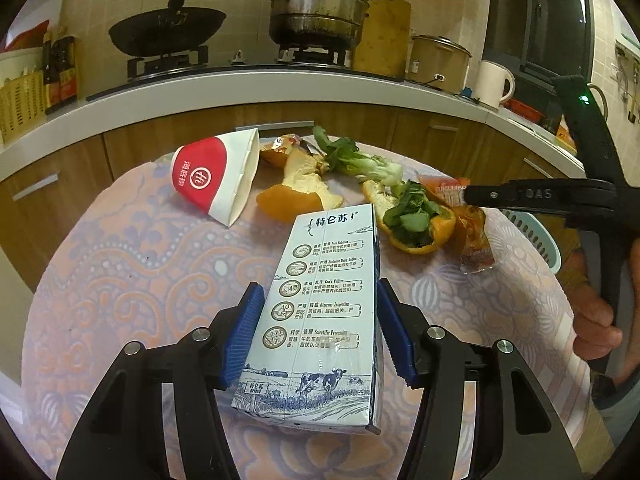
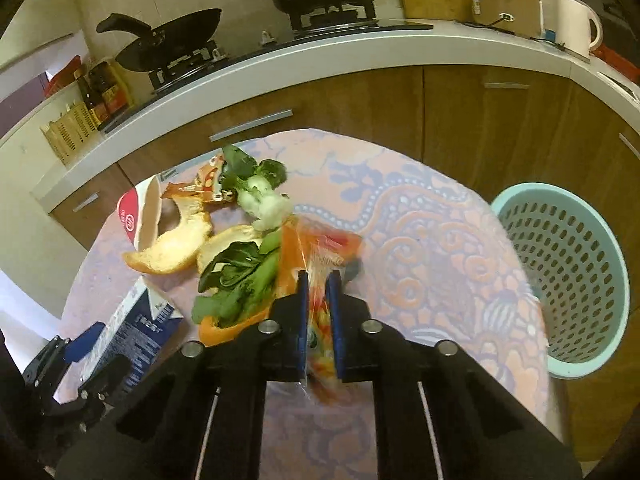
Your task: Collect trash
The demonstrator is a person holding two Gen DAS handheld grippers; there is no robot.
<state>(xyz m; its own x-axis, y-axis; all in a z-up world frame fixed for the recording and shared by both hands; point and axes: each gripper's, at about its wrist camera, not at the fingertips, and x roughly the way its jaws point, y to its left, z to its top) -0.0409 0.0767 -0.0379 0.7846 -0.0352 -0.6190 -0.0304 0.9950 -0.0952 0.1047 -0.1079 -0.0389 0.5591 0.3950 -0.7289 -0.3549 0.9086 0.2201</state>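
Trash litters a patterned tablecloth (image 1: 120, 264) in a kitchen: nearest, a blue-and-white milk carton (image 1: 324, 320) lies between the blue pads of the left gripper (image 1: 320, 312), which press its two sides. The right gripper (image 2: 319, 280) is clenched on an orange snack wrapper (image 2: 320, 252), its pads pinching the crinkled film. Beside it, green leaves sit in an orange peel (image 2: 236, 280); farther back lie more peel (image 1: 300, 188), a bok choy stub (image 2: 262, 200) and a tipped red-and-white paper cup (image 1: 216, 180). A pale green perforated basket (image 2: 568, 276) stands just off the table's right edge. Behind, a wok (image 1: 164, 28) and steamer pot (image 1: 320, 8) occupy the stove.
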